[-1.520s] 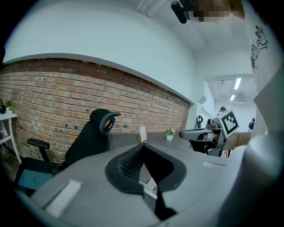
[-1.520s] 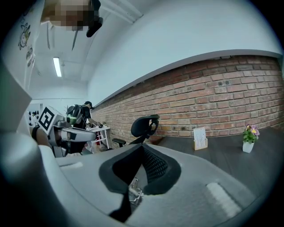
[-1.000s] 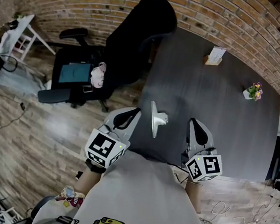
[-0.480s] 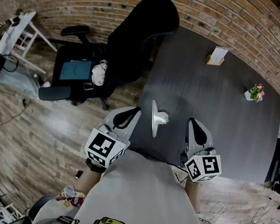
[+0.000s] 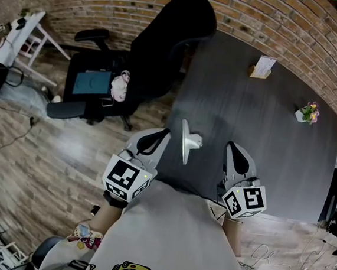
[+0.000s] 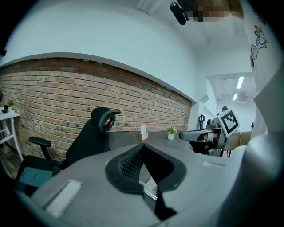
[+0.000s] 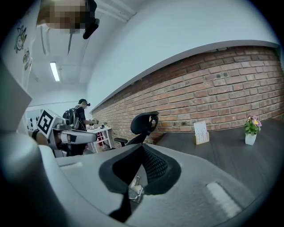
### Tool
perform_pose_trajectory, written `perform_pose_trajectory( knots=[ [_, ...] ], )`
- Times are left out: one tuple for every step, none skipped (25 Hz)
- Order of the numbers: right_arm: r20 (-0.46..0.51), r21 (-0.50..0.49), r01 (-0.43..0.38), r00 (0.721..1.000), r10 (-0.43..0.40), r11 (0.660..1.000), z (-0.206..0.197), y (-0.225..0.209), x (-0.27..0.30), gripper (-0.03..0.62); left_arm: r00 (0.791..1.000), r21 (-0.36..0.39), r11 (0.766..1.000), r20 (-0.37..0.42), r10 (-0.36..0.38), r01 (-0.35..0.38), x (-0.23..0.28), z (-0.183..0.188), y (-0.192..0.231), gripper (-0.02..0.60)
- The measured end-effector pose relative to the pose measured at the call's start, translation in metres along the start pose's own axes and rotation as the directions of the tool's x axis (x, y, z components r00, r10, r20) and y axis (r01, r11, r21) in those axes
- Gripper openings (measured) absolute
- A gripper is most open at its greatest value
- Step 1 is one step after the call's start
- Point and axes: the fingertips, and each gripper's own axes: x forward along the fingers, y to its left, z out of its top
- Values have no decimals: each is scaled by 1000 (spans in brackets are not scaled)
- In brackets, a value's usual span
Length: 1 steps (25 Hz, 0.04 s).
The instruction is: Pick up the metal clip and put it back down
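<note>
While the dark desk (image 5: 263,140) had a black office chair (image 5: 165,48) at its left edge, the left gripper (image 5: 158,134) and right gripper (image 5: 234,148) hung at the desk's near edge, fingers fully closed and empty; the metal clip (image 5: 185,142) stood on the desk between them.

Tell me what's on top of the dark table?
A metal clip near the front, a card stand and a little flower pot. The person's shirt covers the table's nearest edge.
</note>
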Motion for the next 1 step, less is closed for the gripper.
perform_pose_trajectory(
  knots=[
    [0,0,-1,1000,1,1000,0,-1,0,0,1000,0,1000,0,2,-2,0,0,0,14]
  ],
)
